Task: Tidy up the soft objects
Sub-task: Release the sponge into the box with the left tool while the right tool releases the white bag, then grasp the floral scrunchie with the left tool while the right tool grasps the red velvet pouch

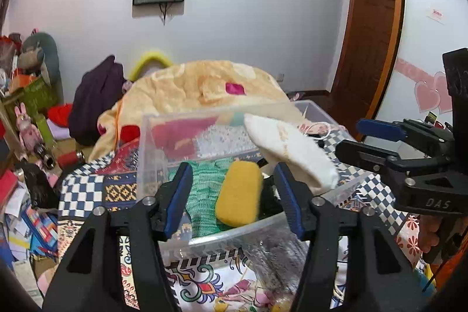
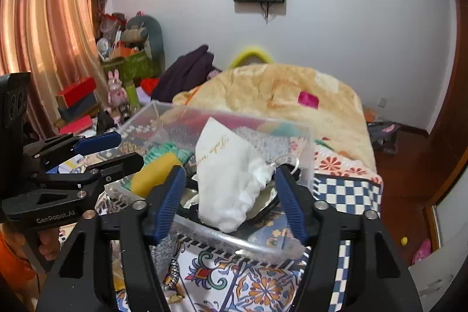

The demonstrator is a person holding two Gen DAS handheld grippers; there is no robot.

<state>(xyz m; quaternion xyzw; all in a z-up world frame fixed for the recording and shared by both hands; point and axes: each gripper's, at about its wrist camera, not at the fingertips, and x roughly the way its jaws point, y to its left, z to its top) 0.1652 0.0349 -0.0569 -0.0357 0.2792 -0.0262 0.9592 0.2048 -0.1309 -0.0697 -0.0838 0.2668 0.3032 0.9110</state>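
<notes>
White fluffy soft pouch (image 2: pixel 231 180) with script lettering hangs over the clear rectangular plastic bin (image 2: pixel 163 114), long axis slanting from upper rear down toward the near rim. Bin sits on the patterned bedspread (image 2: pixel 345 192). Inside: green knitted cloth (image 1: pixel 204 180), yellow oblong sponge (image 1: pixel 238 193). Right claw (image 2: pixel 229 201) and left claw (image 1: pixel 232 195) both wide apart, gripping nothing.

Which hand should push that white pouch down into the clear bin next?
Probably the right gripper: the white pouch lies between its open fingers, draped over the clear bin rim. The left gripper faces the yellow sponge instead.
</notes>
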